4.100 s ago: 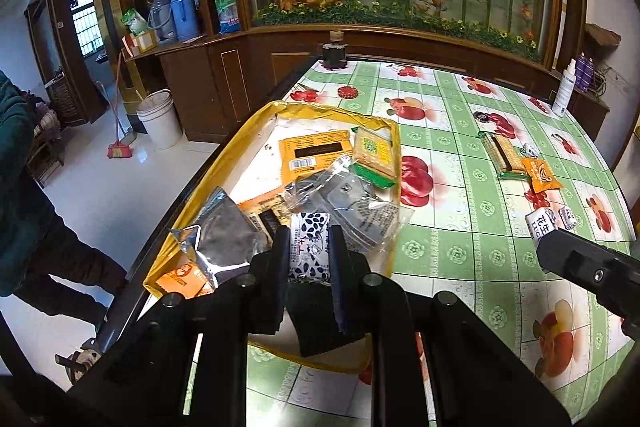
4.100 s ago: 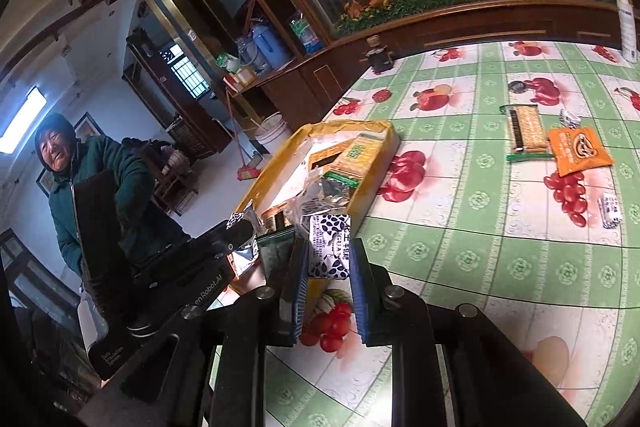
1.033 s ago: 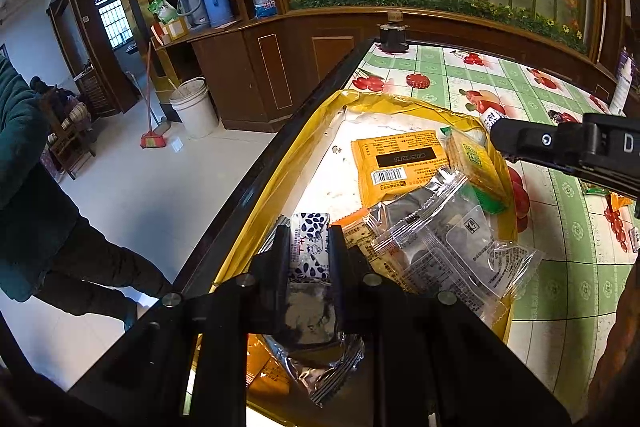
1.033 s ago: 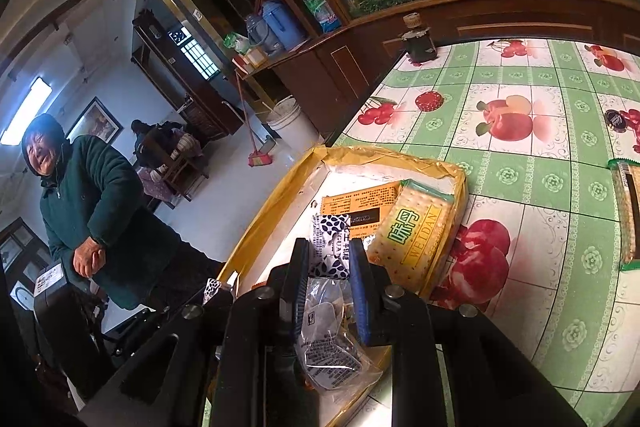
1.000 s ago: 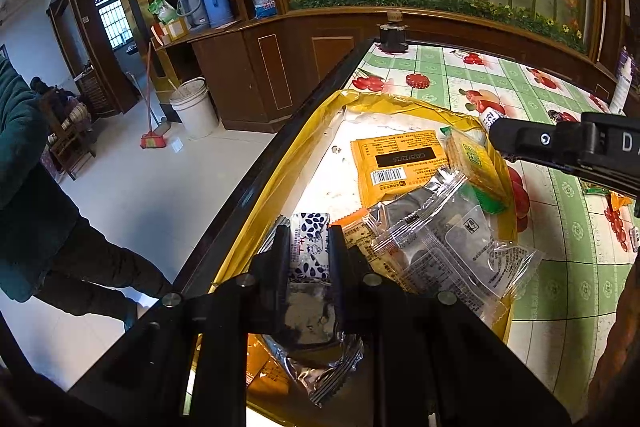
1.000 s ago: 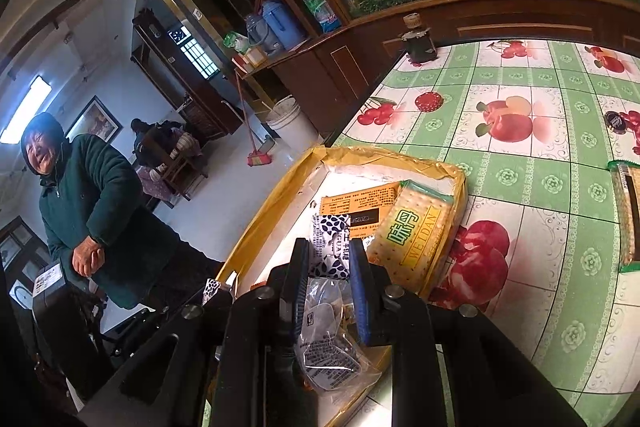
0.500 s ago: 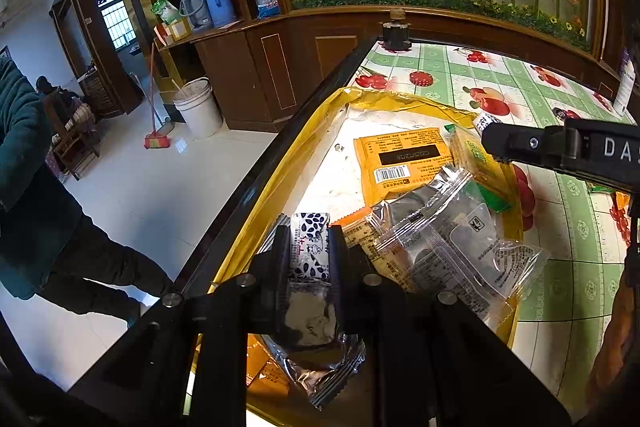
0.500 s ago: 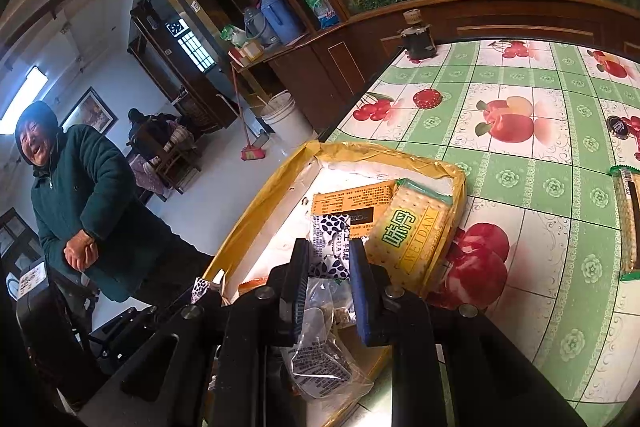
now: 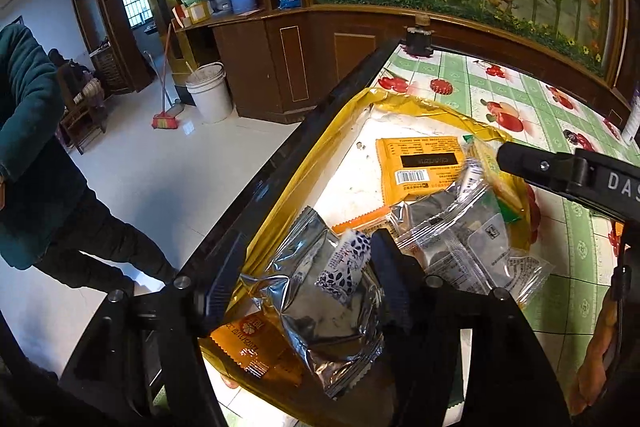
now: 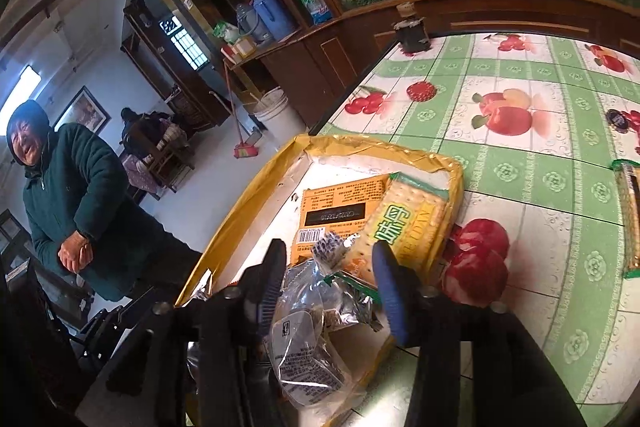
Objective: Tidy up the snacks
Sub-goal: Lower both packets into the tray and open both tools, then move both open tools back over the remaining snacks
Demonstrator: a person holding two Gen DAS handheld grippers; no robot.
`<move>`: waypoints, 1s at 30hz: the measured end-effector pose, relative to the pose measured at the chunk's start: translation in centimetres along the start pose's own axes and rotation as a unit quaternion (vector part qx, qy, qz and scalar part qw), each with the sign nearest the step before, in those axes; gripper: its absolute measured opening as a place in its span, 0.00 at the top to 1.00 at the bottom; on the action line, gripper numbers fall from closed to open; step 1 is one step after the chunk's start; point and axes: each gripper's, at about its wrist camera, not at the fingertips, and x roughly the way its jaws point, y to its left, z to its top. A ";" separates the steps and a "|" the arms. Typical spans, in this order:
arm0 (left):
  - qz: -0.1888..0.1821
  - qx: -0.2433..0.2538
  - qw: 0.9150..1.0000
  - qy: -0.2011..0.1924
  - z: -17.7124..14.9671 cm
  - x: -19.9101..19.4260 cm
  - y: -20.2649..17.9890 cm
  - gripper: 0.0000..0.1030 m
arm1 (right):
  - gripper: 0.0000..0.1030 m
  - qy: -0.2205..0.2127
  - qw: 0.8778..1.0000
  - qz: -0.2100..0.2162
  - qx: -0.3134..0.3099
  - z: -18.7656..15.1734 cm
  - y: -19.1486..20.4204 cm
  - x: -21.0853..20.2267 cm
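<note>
A yellow-rimmed tray (image 9: 348, 115) at the table's left edge holds several snack packets. My left gripper (image 9: 308, 263) is open over the tray's near end. A small blue-and-white patterned candy (image 9: 344, 265) lies free between its fingers on a silver packet (image 9: 320, 315). My right gripper (image 10: 328, 267) is open over the same tray (image 10: 256, 203). A second blue-and-white candy (image 10: 327, 247) lies free between its fingers, on the orange packet (image 10: 340, 211) beside a yellow cracker pack (image 10: 404, 223). Clear wrapped packets (image 10: 304, 347) lie below it.
The green fruit-print tablecloth (image 10: 520, 155) stretches right of the tray. More snacks (image 10: 630, 219) lie at its right edge. A dark jar (image 9: 418, 41) stands at the far table corner. A person in a green coat (image 10: 68, 195) stands left of the table.
Both grippers have opened. Each has let go of its blue-and-white candy, and the two candies now lie in the tray.
</note>
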 end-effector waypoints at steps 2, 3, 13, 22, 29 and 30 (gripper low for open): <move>-0.002 0.003 1.000 -0.005 0.0 -0.6 -0.3 0.38 | 0.54 -0.006 1.000 0.000 0.004 -0.3 -0.5 -1.2; -0.005 0.004 1.000 -0.007 0.0 -0.9 -0.6 0.38 | 0.54 -0.009 1.000 0.000 0.007 -0.4 -0.8 -1.9; -0.051 0.030 0.998 -0.017 -0.7 -4.0 -4.8 0.38 | 0.53 -0.065 0.995 -0.070 0.025 -4.7 -6.3 -12.7; -0.110 0.059 0.992 -0.007 -1.4 -5.7 -10.5 0.38 | 0.53 -0.080 0.983 -0.148 0.079 -9.2 -13.8 -19.8; -0.142 0.080 0.987 0.012 -1.6 -5.8 -15.2 0.38 | 0.53 -0.083 0.975 -0.177 0.102 -10.3 -17.3 -21.7; -0.145 0.083 0.986 0.015 -1.6 -5.8 -15.7 0.38 | 0.53 -0.082 0.975 -0.176 0.105 -10.2 -17.6 -21.5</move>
